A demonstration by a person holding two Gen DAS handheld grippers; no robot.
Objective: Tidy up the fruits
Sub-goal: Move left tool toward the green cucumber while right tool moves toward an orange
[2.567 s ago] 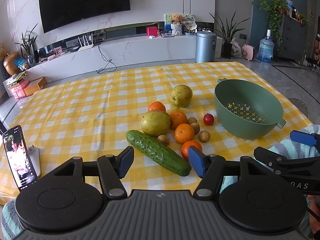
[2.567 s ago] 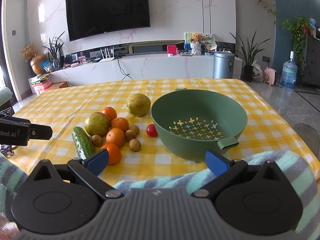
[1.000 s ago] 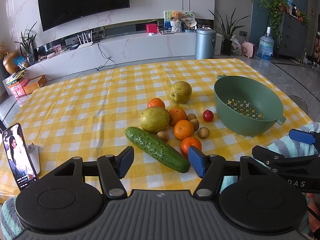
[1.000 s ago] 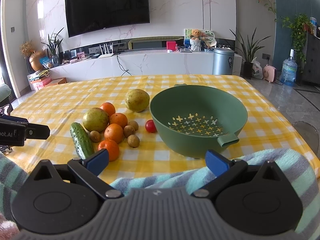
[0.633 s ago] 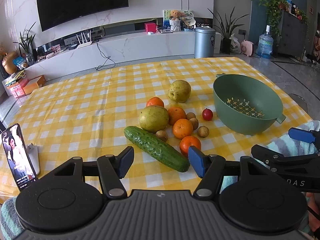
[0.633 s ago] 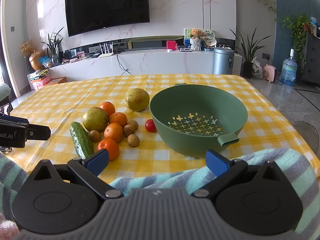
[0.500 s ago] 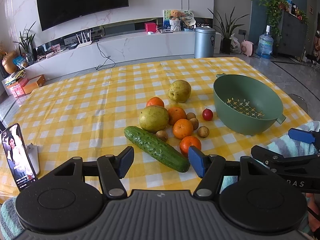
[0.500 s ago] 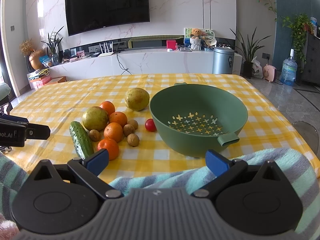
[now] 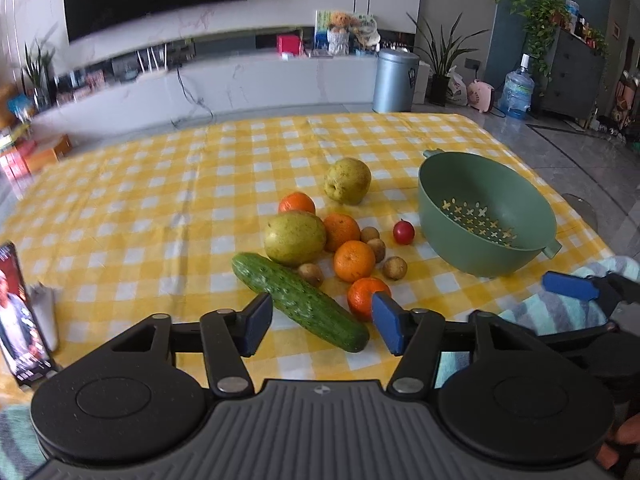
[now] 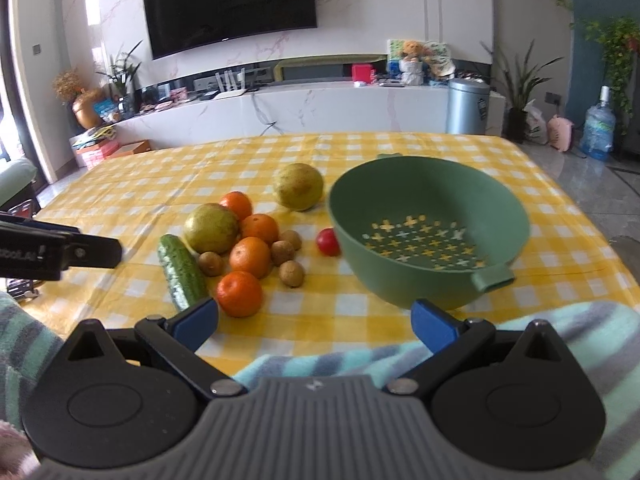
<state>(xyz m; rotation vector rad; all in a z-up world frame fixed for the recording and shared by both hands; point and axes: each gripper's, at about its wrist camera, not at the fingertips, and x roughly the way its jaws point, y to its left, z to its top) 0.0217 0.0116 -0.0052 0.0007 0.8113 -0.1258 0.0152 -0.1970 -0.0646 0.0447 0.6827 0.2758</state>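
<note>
green colander [image 10: 430, 236] holds nothing, fruits [image 10: 244, 256] beside it

On the checked tablecloth [image 9: 140, 200], a cucumber [image 9: 298, 300] lies left of clustered oranges [image 9: 354, 261] and pears [image 9: 295, 238]; a colander [image 9: 486, 216] stands right, a tomato [image 9: 403, 232] between, a phone [image 9: 18, 316] far left

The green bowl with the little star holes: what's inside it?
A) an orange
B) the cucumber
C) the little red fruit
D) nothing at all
D: the green colander shows only its bare perforated bottom, while the oranges, the cucumber and the small red fruit all lie on the yellow checked tablecloth beside it.
</note>
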